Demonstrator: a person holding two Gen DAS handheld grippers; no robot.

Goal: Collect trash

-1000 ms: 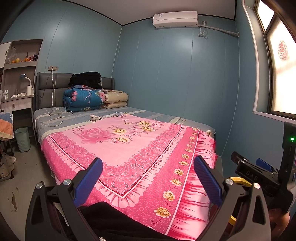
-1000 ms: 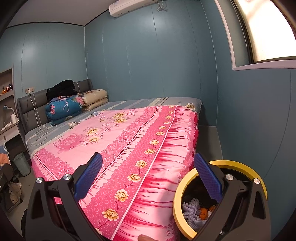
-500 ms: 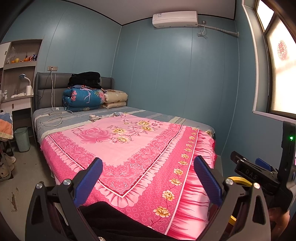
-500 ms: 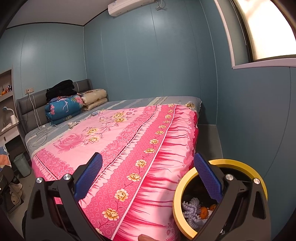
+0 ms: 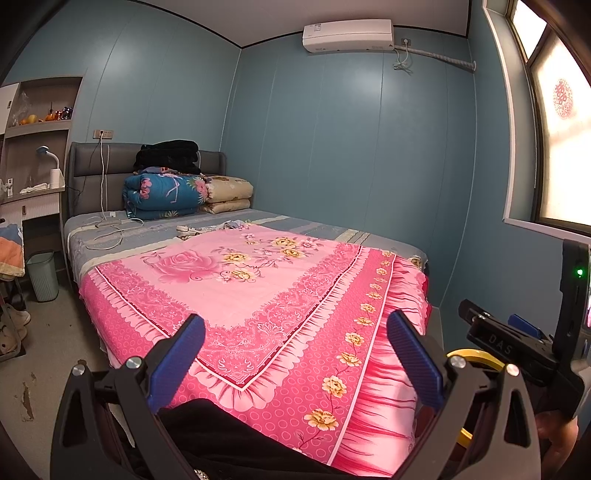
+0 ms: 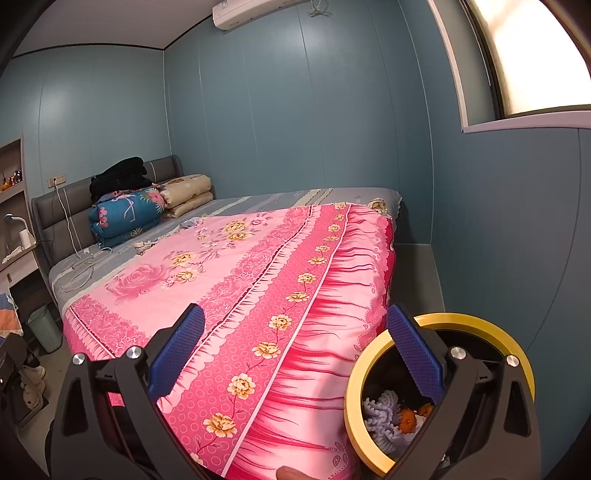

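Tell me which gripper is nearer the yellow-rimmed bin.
Right. The right gripper hangs just above the yellow-rimmed bin, one finger over its opening. The left gripper sits off to the bin's left, over the pink bedspread. Both jaws are open.

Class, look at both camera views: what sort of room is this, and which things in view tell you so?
Most likely a home bedroom. A bed under a pink floral cover fills the room, folded quilts are stacked against its grey headboard, and an air conditioner hangs high on the blue wall.
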